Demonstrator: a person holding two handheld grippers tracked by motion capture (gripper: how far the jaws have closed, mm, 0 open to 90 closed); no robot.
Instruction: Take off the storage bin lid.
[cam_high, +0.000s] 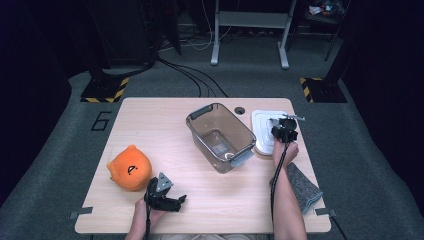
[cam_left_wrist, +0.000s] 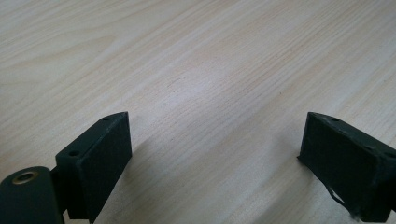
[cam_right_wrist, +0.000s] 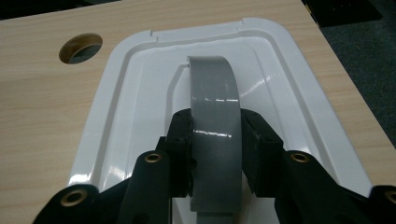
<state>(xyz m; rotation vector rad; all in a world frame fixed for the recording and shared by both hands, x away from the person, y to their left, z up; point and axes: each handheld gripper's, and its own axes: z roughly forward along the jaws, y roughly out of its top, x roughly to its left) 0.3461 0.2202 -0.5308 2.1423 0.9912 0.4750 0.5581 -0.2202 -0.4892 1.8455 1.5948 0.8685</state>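
At the right side of the desk (cam_high: 165, 120), a white lid (cam_right_wrist: 140, 98) lies flat, just right of a clear grey bin (cam_high: 220, 136) and near a round cable hole (cam_right_wrist: 80, 46); the right gripper (cam_high: 283, 131) stands over the lid, its jaws clenched from both sides on the lid's grey arched handle (cam_right_wrist: 212, 107), with the black pads (cam_right_wrist: 180, 140) pressing the handle's two edges; in the high view the lid rests on the desk beside the bin, touching or nearly touching its right rim. At the near left edge of the desk the left gripper (cam_high: 165, 196) sits low over bare wood, released, its jaws standing wide apart with nothing between them; an orange plush toy (cam_high: 130, 167) lies just beyond it; a grey cloth (cam_high: 300, 186) lies beside the right forearm.
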